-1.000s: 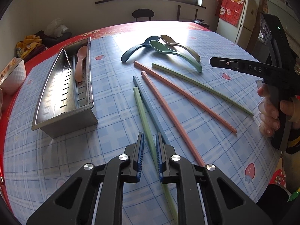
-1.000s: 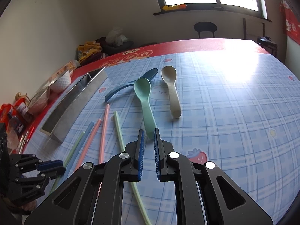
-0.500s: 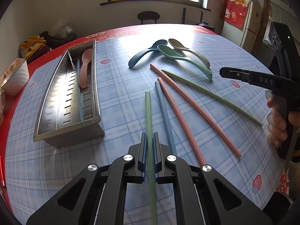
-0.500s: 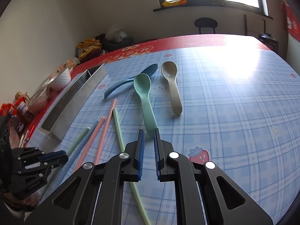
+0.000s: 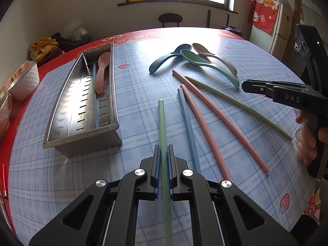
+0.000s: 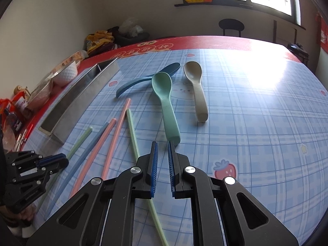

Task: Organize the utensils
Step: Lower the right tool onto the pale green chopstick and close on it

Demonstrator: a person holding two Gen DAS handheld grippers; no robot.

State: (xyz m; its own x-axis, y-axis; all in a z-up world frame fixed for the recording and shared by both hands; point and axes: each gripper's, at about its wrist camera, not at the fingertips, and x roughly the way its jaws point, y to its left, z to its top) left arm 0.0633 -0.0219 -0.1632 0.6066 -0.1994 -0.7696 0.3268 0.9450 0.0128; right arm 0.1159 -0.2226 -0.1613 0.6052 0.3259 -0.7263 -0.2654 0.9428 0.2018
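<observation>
i am holding my left tool [image 5: 163,155] clamped on a pale green chopstick [image 5: 162,123], its blue ribbed pads pressing the stick on both sides while the far end is pointing out over the checked tabletop [image 5: 133,94] and the near end is running back under the tool. my right tool [image 6: 162,153] is hovering with its pads nearly together and nothing between them, just short of the handle end of the mint green spoon [image 6: 165,98].

only the left wrist view is showing inside the steel utensil tray [image 5: 82,110]: a pink spoon [image 5: 101,71] is lying in its far right part, beside what looks like a blue stick along the inner rail. the right wrist view is showing only the tray's outer wall. the left view is also showing my right hand [image 5: 307,141] wrapped round the grip of the right tool, which is bearing the white letters "das". on the red border of the cloth, the right view is showing yellow printed characters i cannot read.

on the tabletop a blue chopstick [image 5: 187,127], two pink chopsticks [image 5: 223,119] and a second green chopstick [image 5: 237,104] are lying fanned out, with a dark blue spoon [image 5: 168,58] and a beige spoon [image 6: 196,86] beyond, beside the mint one. both tools are pointing steeply down.
</observation>
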